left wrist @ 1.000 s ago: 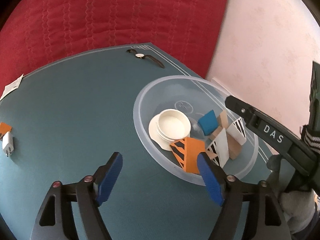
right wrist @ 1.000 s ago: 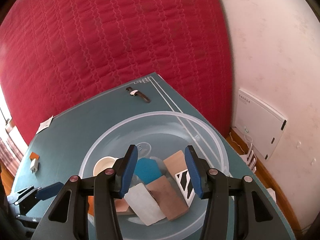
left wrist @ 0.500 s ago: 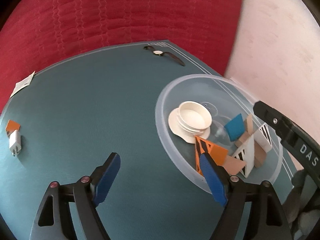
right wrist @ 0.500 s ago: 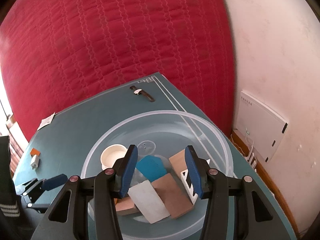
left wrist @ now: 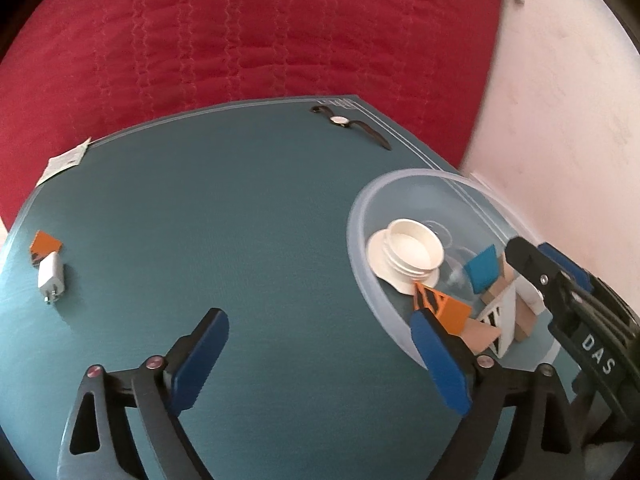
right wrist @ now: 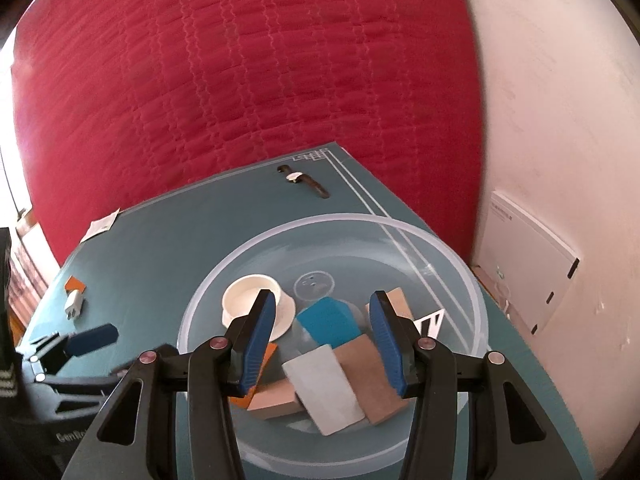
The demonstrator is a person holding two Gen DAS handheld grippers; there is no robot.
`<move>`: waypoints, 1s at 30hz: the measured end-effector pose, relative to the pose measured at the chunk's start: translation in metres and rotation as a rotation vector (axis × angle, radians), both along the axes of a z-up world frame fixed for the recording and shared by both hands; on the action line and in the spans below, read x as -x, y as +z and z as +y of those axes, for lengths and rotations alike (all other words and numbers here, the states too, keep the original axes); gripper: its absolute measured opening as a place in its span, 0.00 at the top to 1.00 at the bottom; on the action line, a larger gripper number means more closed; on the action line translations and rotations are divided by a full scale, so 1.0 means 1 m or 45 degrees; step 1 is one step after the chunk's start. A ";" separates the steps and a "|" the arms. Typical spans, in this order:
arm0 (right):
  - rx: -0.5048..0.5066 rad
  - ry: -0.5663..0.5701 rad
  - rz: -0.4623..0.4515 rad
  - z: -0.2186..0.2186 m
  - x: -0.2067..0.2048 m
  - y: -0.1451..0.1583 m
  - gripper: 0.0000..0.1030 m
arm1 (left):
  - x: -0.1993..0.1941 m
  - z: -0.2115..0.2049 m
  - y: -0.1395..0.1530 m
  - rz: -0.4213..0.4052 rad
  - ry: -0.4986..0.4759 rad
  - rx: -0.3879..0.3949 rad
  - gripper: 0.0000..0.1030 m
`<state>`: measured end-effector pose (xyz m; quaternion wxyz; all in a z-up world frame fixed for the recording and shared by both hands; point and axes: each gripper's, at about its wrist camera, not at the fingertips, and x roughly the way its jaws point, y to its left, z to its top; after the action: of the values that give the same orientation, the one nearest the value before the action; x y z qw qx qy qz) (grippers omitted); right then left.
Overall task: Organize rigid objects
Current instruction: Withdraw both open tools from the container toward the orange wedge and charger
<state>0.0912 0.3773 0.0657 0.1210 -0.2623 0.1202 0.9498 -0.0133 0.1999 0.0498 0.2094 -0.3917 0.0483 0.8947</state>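
A clear plastic bowl stands on the teal table. It holds a white cup on a saucer, a blue block, an orange striped block, a grey-white block and brown blocks. My left gripper hovers over bare table left of the bowl; its jaws are opening and hold nothing. My right gripper hangs open above the blocks in the bowl, gripping nothing. An orange block and a white charger lie far left.
A wristwatch lies near the table's far corner and a paper slip at its far left edge. A red quilted cover rises behind the table. On the right are a pale wall and a white panel.
My left gripper has drawn away to the left of the bowl and its jaws stand wider. The orange striped block now lies lower in the bowl. The right gripper shifted slightly over the bowl.
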 end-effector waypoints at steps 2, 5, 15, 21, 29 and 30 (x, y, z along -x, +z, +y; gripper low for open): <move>-0.012 0.016 -0.002 -0.005 -0.001 -0.001 0.51 | 0.001 -0.005 0.001 0.004 0.016 0.001 0.05; -0.025 0.043 -0.009 -0.013 -0.002 -0.002 0.51 | 0.004 -0.013 0.001 0.010 0.048 0.010 0.05; -0.080 0.136 -0.020 -0.041 -0.008 -0.004 0.51 | 0.010 -0.046 -0.003 0.048 0.163 0.084 0.04; -0.127 0.210 -0.025 -0.065 -0.010 -0.002 0.51 | 0.016 -0.070 -0.001 0.048 0.217 0.076 0.04; -0.147 0.327 -0.051 -0.099 -0.013 -0.003 0.51 | 0.026 -0.119 -0.001 0.065 0.339 0.075 0.04; -0.149 0.339 -0.057 -0.104 -0.013 -0.004 0.51 | 0.026 -0.125 -0.001 0.063 0.356 0.072 0.04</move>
<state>0.1045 0.2737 0.0613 0.0119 -0.2897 0.0260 0.9567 -0.0396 0.0747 0.0487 0.0704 -0.3780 0.0238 0.9228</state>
